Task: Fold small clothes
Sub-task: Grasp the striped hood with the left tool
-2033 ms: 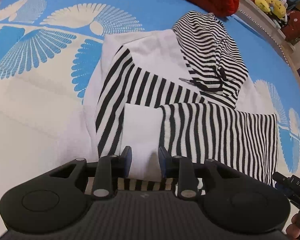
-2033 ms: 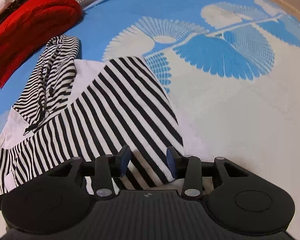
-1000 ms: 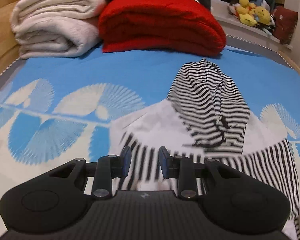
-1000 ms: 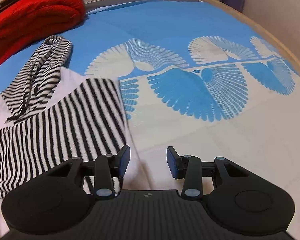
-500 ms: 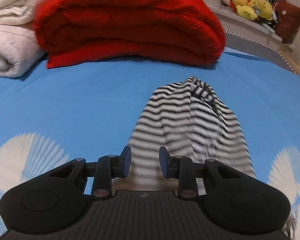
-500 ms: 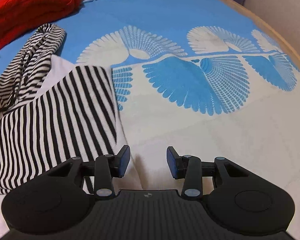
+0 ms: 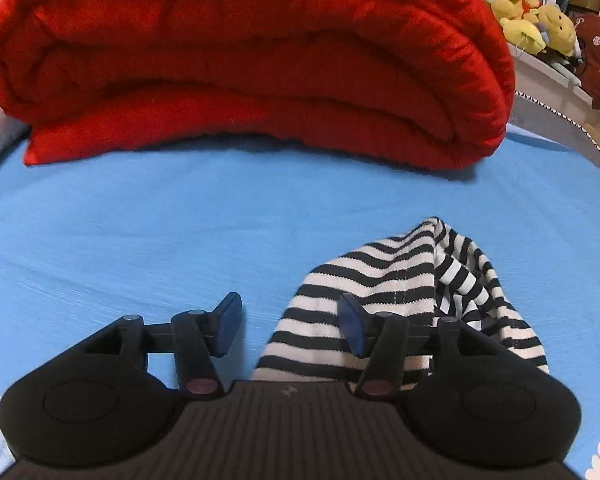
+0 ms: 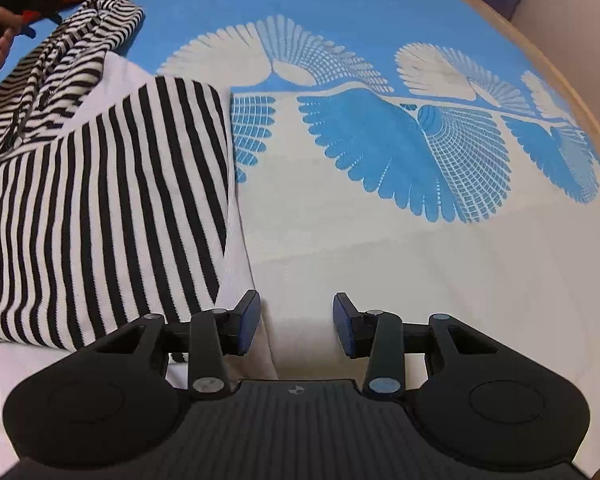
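Striped hoodie (image 8: 100,200): lower hem cut off by frame. Hood (image 7: 400,300) partly hidden behind left tongs (image 7: 290,326), parted, empty. Right tongs (image 8: 296,322) parted, empty, at garment's edge.

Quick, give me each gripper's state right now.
Left gripper: open, holding nothing, at the striped hood.
Right gripper: open, holding nothing, by the hoodie's edge.

A black-and-white striped hoodie (image 8: 100,200) lies flat on the blue-and-white bedspread (image 8: 380,240), both striped sleeves folded across its white body. Its striped hood (image 7: 400,292) points toward the head of the bed, limp and creased, its tip slightly raised.
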### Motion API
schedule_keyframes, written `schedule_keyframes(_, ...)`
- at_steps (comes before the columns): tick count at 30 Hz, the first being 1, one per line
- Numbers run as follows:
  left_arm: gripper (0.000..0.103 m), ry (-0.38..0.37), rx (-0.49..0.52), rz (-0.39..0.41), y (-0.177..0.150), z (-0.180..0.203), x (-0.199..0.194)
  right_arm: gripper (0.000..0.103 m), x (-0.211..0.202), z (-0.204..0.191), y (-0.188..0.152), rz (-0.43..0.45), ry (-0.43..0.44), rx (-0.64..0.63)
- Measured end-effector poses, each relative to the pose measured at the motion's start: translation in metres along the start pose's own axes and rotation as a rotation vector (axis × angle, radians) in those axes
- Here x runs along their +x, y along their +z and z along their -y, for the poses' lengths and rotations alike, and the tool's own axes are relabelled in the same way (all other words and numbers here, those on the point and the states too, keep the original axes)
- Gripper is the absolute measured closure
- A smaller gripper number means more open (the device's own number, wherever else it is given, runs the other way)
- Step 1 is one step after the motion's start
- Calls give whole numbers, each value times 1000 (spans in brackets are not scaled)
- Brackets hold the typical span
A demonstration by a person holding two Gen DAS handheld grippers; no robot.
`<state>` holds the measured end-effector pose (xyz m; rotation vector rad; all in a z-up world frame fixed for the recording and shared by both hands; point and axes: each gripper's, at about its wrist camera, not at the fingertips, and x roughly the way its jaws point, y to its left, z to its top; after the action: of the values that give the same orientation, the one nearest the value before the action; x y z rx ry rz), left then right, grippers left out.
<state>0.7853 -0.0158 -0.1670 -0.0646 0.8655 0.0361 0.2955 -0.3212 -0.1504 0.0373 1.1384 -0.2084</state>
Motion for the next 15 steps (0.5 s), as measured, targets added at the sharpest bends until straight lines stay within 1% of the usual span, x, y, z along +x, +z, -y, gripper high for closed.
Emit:
schedule_keyframes(2,46,-5,15,-19,-3,3,7,61,2,1,-1,-5,-5,-6)
schedule_keyframes(3,52,-14,28,-34,-6,6,10,61,3,2,-2,-7,-7,-4)
schedule_keyframes(4,69,-25,41,-40,-8,8,11,61,3,3,-2,-8,-9,0)
schedule_keyframes(5,80,-36,56,-38,-9,10,9,61,3,4,-2,-9,-11,3)
schedule_keyframes(6,101,-37,79,-38,-9,14,7,61,3,5,-2,-9,-11,4)
schedule_keyframes(8,100,-24,121,-25,-8,20,-3,61,2,5,-2,-8,-7,5)
schedule_keyframes(11,100,-28,157,10,-6,24,-27,61,-4,4,-2,4,0,-1)
schedule_keyframes(15,100,-46,215,47,-11,29,-72,61,-12,5,2,20,13,13)
